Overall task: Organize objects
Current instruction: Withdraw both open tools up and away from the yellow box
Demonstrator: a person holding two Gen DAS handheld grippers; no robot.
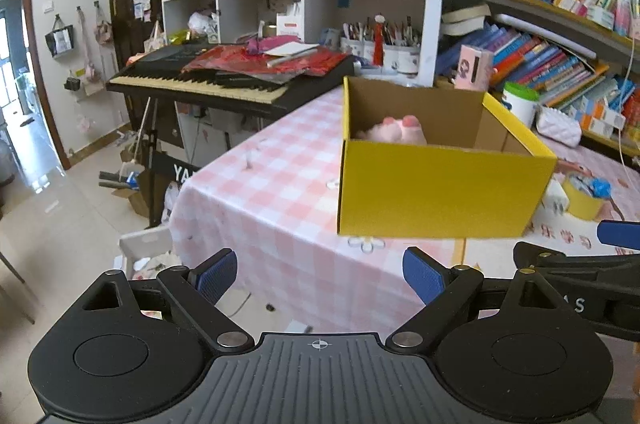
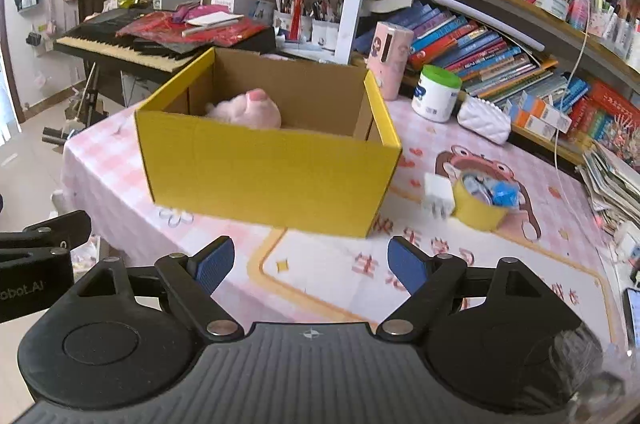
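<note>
Your left gripper (image 1: 320, 276) and right gripper (image 2: 308, 264) gape wide, empty.
The yellow box (image 2: 268, 171) sits at twelve o'clock, long axis crosswise, pink plush toy (image 2: 248, 109) inside; bare tablecloth (image 2: 320, 276) before it.

Left gripper (image 1: 320, 276): black linkage arms with silver pivot screws, ribbed blue pads (image 1: 423, 275), a grey ridged base bearing a white crosshair mark. Right gripper (image 2: 310, 266) looks identical.
</note>
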